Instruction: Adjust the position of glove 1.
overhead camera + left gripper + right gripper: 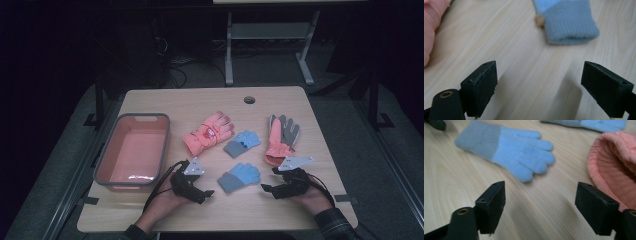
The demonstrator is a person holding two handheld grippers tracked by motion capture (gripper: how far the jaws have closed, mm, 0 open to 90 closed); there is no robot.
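Right gripper (266,189), low over pale wooden table (280,102) near its front edge: jaws spread wide, nothing between them. Just ahead of those jaws, near blue knitted glove with grey cuff (506,148), lying flat, fingers toward salmon-pink padded glove with ribbed cuff and grey palm (616,162). Left gripper (207,192), on opposite side of same blue glove: jaws likewise spread and empty, pointed at its grey cuff (570,30). Farther back, second blue knitted glove (242,143), between pink padded glove with printed patch (208,133) and salmon-pink glove. Along left edge of table, grey-rimmed pink plastic tub (106,160).
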